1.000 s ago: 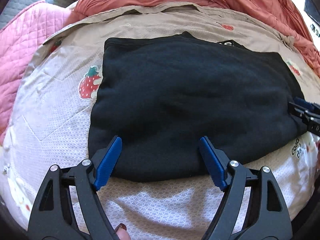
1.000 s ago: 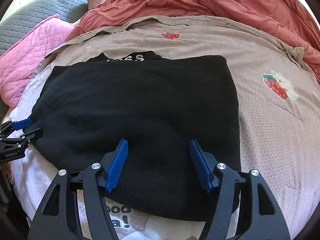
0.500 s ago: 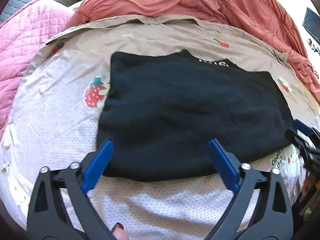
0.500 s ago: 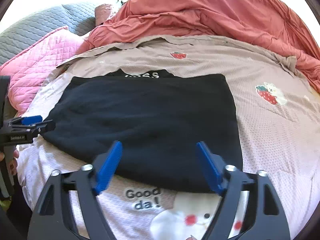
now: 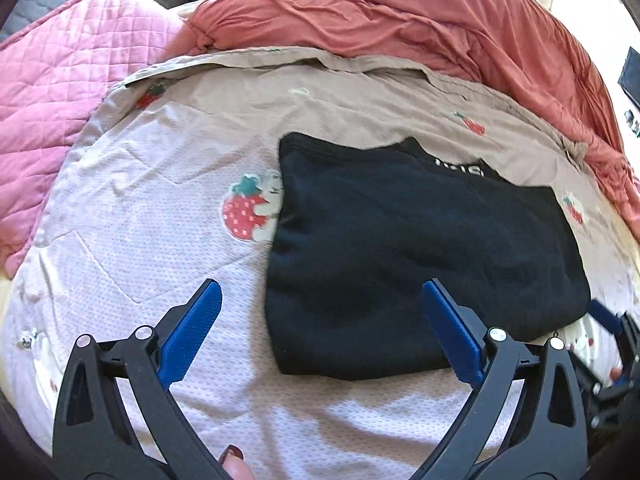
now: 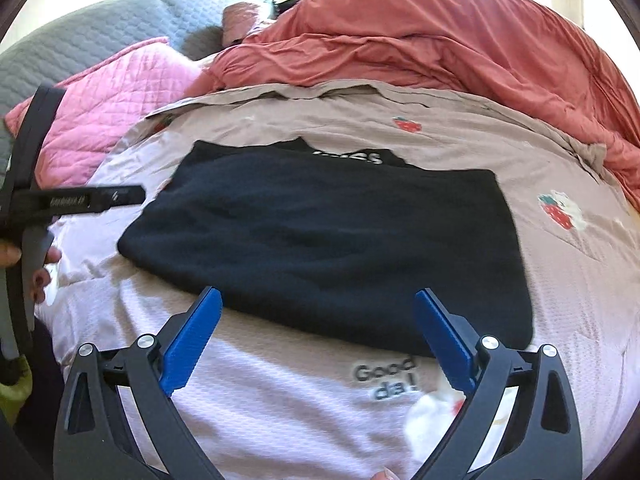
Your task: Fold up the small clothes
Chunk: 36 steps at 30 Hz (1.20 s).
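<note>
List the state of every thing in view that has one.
Black fleece garment: folded into a flat rectangle, lying free on the sheet.
Left tongs: open wide, just opened, holding nothing.
Right tongs: open wide, just opened, holding nothing.
Strawberry-print bed sheet: spread, lightly creased.
Coral duvet: bunched up behind.

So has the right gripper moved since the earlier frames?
Yes. The right gripper has backed off the black garment, now over the printed blanket, jaws just opened wider, empty.

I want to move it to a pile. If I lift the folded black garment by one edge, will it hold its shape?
Probably not: the black garment looks like soft, thick knit lying in loose layers, so it would likely droop and unfold. It seems light. Pushed, it may bunch up on the quilted bedspread.
</note>
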Tool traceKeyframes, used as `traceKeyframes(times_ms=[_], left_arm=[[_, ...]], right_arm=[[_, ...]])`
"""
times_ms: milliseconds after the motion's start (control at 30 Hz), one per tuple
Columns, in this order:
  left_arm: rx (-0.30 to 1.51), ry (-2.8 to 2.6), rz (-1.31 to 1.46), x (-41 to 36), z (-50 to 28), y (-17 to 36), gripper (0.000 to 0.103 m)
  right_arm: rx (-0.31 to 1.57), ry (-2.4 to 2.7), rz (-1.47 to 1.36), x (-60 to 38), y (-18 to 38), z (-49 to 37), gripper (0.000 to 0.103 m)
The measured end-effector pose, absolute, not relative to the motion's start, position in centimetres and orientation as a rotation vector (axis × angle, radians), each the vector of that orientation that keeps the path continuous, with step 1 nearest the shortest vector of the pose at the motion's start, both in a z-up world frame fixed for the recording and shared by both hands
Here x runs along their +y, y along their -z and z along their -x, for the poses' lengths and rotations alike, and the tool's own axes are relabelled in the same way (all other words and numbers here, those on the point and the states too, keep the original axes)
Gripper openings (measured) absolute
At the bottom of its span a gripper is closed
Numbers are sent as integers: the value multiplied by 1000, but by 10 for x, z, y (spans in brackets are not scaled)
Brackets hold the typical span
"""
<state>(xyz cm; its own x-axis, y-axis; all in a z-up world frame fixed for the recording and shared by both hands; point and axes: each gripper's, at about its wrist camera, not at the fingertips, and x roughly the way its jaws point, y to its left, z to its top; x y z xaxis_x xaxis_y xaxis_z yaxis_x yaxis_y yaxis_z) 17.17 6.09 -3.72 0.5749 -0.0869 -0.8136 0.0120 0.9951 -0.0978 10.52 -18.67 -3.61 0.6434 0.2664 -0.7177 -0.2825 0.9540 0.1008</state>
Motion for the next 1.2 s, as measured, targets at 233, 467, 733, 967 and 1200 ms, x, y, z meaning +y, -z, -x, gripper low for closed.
traceKeyframes(times_ms=[233, 467, 733, 967, 1200], left_arm=[[944, 14, 138, 96, -179, 32, 93], [966, -27, 188, 127, -196, 38, 93], [980, -21, 272, 143, -209, 43, 93], [998, -6, 412, 162, -221, 53, 93], [1017, 33, 489, 166, -234, 61, 93]], right_arm=[[810, -390, 151, -127, 34, -100, 96], [822, -422, 285, -67, 45, -106, 97], [819, -464, 359, -23, 60, -118, 96], [821, -478, 466, 6, 80, -128, 95], [812, -448, 505, 15, 96, -136, 87]])
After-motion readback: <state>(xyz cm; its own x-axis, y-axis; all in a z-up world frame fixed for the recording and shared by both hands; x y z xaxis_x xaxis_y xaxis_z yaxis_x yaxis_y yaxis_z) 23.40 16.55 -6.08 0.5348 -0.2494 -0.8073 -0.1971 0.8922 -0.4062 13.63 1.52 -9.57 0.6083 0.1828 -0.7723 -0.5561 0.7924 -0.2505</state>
